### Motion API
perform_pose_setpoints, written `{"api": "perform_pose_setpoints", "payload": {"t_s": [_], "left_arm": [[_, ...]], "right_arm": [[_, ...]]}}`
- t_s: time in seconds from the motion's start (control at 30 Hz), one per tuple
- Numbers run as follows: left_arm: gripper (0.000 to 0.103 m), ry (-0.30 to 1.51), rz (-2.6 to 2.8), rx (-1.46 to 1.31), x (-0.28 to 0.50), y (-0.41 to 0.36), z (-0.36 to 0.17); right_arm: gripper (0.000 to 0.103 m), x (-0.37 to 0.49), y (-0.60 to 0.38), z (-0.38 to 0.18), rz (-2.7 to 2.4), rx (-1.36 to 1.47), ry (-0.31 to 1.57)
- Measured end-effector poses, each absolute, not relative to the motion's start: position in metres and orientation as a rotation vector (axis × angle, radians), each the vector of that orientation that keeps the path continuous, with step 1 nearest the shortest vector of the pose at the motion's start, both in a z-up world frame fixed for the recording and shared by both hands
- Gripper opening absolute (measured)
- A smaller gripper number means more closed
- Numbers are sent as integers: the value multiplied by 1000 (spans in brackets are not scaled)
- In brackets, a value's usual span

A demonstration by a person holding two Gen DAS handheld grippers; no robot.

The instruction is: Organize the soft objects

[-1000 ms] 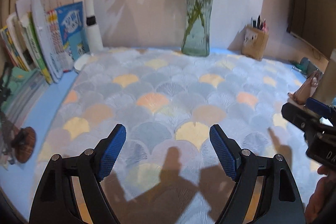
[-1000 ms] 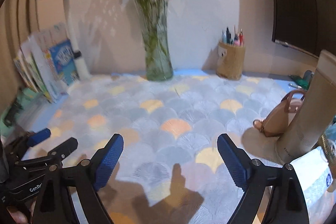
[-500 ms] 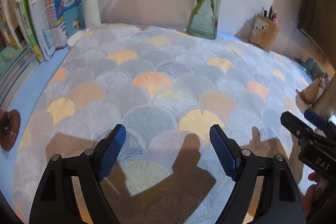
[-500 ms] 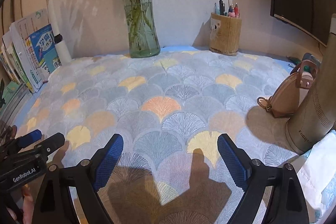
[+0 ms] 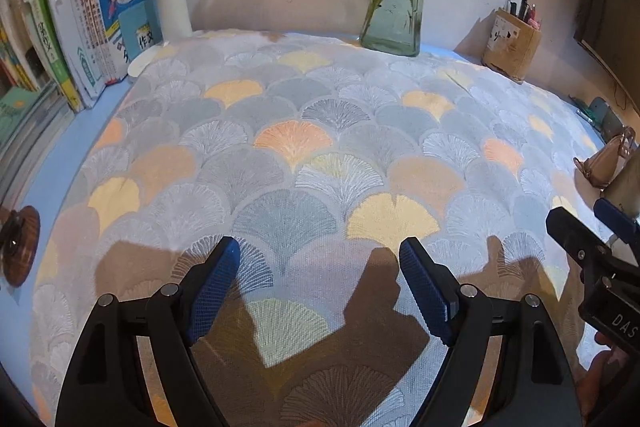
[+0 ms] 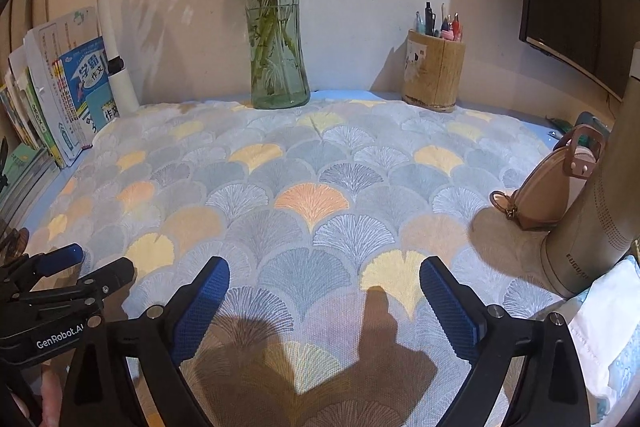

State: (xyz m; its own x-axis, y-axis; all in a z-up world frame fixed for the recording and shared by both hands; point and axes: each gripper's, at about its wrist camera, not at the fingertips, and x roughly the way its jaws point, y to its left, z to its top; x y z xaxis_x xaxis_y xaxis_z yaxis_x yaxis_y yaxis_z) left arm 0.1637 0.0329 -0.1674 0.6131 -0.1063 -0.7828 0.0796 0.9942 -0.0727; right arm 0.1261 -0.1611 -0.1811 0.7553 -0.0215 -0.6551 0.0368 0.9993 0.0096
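A large cloth printed with grey, yellow and orange fan-shaped leaves (image 5: 312,155) lies spread flat over the light-blue tabletop (image 5: 60,155), whose bare surface shows as a strip along the cloth's left edge. The left gripper (image 5: 320,267) hovers above the cloth's near part, its blue-padded jaws released and wide apart with only fabric visible between them. The right gripper (image 6: 324,287) hovers likewise beside it; its jaws have just been opening and stand spread, nothing between them.

The middle of the cloth is free of objects. Its borders are crowded:
- Far edge: a clear green-tinted glass vase of stems (image 6: 276,59) and a round bamboo pen holder (image 6: 434,75), both near the wall.
- Left edge: a row of upright books (image 5: 96,23) and the white post of a desk lamp (image 5: 172,3).
- Right edge: a tan leather pouch with a ring (image 6: 548,187) rests on the cloth and leans against a tall olive-grey cylinder (image 6: 592,219); a white cloth-like item (image 6: 600,327) lies just in front of the cylinder.
- Near left, off the cloth: a dark brown round object (image 5: 20,247).
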Motion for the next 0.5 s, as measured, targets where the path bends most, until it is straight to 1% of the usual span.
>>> {"api": "perform_pose_setpoints", "payload": {"t_s": [0.1, 0.33, 0.5], "left_arm": [[81, 921, -107, -65, 167, 38, -169], [81, 922, -95, -22, 167, 32, -169], [81, 918, -42, -41, 169, 40, -168]], "right_arm": [[96, 128, -161, -182, -27, 25, 725], [96, 128, -161, -183, -24, 28, 727], [96, 129, -160, -183, -24, 25, 728]]}}
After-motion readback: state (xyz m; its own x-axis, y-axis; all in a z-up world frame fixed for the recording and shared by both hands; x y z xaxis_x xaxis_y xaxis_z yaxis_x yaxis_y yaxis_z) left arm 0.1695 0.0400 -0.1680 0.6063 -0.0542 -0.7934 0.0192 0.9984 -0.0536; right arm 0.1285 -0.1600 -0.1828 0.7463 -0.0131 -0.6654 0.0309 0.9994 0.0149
